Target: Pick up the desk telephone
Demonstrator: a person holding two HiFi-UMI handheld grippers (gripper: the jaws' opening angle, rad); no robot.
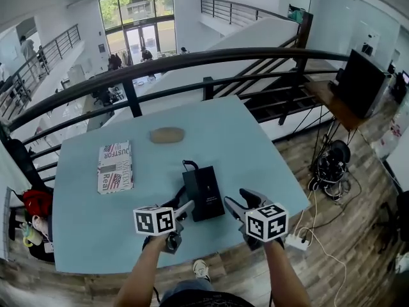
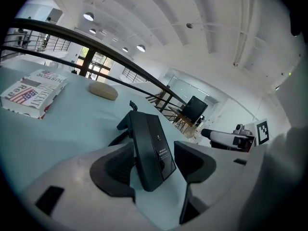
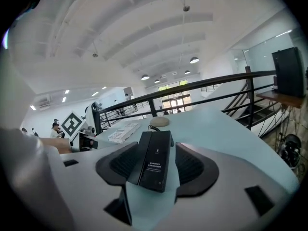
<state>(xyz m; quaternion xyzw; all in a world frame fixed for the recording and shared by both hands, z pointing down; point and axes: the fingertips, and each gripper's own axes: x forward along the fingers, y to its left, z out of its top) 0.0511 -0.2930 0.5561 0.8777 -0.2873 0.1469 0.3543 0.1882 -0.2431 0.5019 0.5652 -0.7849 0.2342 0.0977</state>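
The black desk telephone (image 1: 203,194) lies flat on the light blue table (image 1: 255,152), near its front edge, with a cable at its far end. My left gripper (image 1: 186,207) is just left of the phone's near corner, jaws open. My right gripper (image 1: 231,203) is just right of it, also open. In the left gripper view the phone (image 2: 151,150) lies ahead between the spread jaws of the left gripper (image 2: 154,166), and no pad presses on it. In the right gripper view the phone (image 3: 155,160) likewise lies ahead of the right gripper (image 3: 155,172), untouched.
A box with flag print (image 1: 115,166) lies at the table's left. A tan oval object (image 1: 167,135) sits beyond the phone. A dark railing (image 1: 192,59) runs behind the table. On the wooden floor at the right lie cables and a power strip (image 1: 297,240).
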